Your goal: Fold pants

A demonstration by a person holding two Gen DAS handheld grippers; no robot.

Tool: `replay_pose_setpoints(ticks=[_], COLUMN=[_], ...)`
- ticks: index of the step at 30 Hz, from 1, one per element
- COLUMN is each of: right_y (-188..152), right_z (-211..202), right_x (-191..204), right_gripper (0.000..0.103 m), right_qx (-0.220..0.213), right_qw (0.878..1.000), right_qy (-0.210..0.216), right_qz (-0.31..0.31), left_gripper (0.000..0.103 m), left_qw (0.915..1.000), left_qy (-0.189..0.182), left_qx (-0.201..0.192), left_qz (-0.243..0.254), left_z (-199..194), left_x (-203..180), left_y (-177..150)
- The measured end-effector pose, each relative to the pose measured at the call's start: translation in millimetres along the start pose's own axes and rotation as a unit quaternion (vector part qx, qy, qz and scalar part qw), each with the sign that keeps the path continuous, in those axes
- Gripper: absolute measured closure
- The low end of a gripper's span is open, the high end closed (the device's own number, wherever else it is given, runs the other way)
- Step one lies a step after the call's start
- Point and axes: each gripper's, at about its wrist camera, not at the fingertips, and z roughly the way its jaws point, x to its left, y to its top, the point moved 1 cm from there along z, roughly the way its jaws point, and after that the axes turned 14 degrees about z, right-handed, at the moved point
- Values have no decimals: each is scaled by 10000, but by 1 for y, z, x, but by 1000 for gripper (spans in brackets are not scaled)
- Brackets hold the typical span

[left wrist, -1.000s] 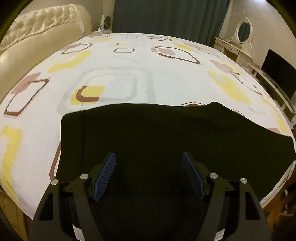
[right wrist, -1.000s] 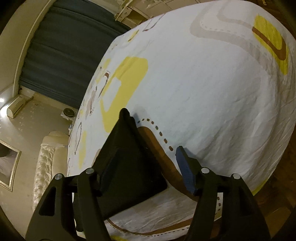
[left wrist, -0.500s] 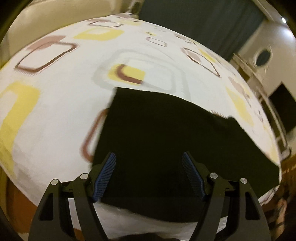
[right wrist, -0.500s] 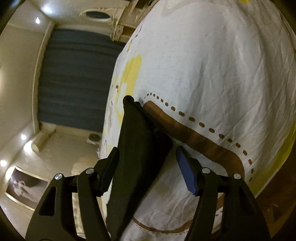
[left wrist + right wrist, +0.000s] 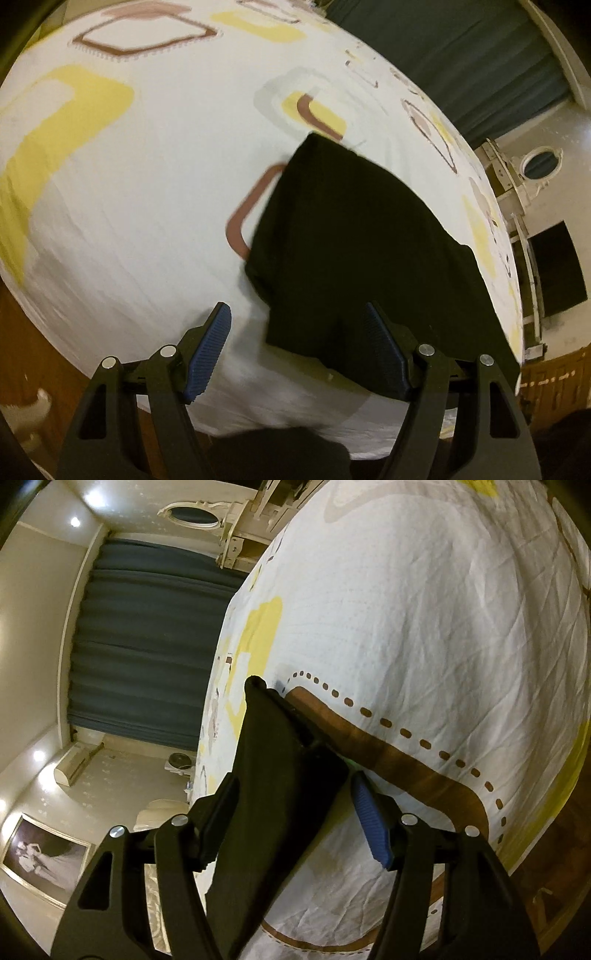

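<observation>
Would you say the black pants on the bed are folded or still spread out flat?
Folded: the black pants lie as a compact panel on the patterned bedsheet, and the right view shows stacked layers at their edge.

Between the left gripper [image 5: 299, 354]'s matt black plastic arms with ribbed blue pads [image 5: 208, 356] and shiny metal pins lies matt black cloth, the pants [image 5: 362, 251], over a finely creased, printed cotton-like bedsheet [image 5: 424, 620], glossy wooden floor [image 5: 22, 354] below

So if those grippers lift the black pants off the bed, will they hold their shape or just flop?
Probably flop: the black pants lie limp, following the bedsheet. Likely light, being thin. A push would probably bunch them, as their near corner already looks rumpled.
</observation>
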Motion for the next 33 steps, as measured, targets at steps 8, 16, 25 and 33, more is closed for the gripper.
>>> replay_pose_setpoints(ticks=[8, 16, 25, 33], right_y=[-4, -2, -1, -13], right_z=[1, 3, 3, -2], right_x=[3, 1, 2, 11], right_gripper=[35, 34, 33, 33], right_qx=[17, -14, 4, -50], right_qw=[9999, 10000, 9999, 9980], right_qy=[-67, -29, -62, -460], right_qz=[-131, -76, -128, -436], left_gripper=[53, 95, 98, 98], left_qw=[9960, 9931, 9973, 9958], left_qy=[-479, -335, 179, 745], left_qx=[-104, -59, -380, -295], left_qz=[-752, -1124, -600, -446], left_z=[-4, -4, -24, -2], left_x=[7, 19, -2, 19], left_y=[1, -1, 19, 27])
